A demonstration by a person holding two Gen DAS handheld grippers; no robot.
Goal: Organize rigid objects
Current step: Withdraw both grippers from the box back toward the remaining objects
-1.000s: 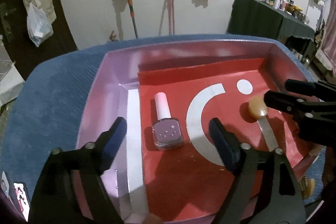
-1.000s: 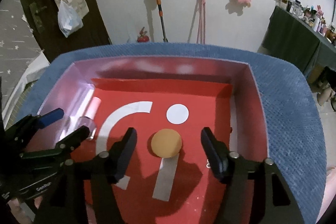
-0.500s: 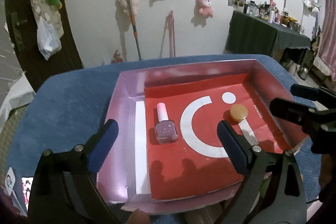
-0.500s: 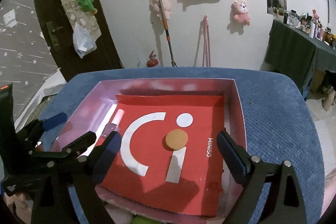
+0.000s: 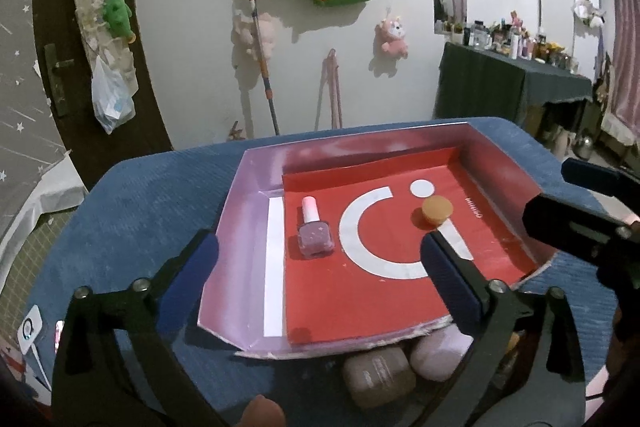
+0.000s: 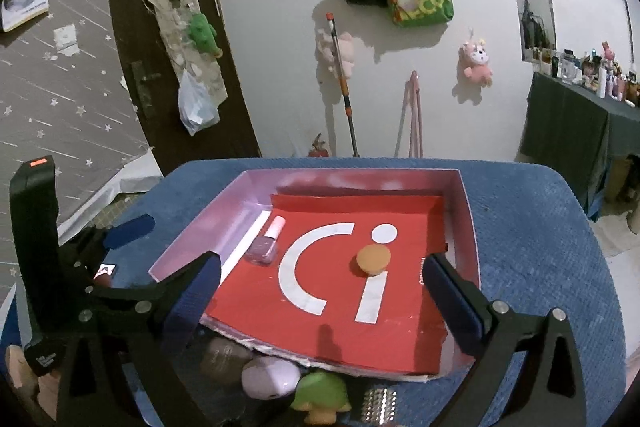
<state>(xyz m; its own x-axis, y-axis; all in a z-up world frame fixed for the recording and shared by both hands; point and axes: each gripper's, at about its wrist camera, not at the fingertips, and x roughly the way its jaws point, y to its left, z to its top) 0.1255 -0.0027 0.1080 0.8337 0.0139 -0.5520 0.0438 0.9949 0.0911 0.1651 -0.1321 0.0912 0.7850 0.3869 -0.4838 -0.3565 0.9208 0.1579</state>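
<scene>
A shallow box (image 5: 240,215) with lilac walls and a red liner lies on a blue padded surface (image 5: 140,227). In it a lilac nail polish bottle (image 5: 315,237) lies flat on the left, and an orange round puff (image 5: 437,209) rests on the right. My left gripper (image 5: 319,251) hovers short of the box, its jaws opening with nothing between the pads. My right gripper (image 6: 322,267) hangs back the same way, jaws opening and empty. In the right wrist view the bottle (image 6: 266,245) and the puff (image 6: 373,259) lie apart in the box (image 6: 466,223).
Against the box's near edge sit a brown object (image 6: 224,359), a lilac rounded case (image 6: 270,377), a green toy (image 6: 320,397) and a small metal grater (image 6: 378,403). The other gripper shows at each view's side: right gripper (image 5: 580,203), left gripper (image 6: 120,235).
Both grippers have drawn back and up from the box and their jaws have widened. The bottle and the puff stay where they lay. Objects at the near edge have come into view.
</scene>
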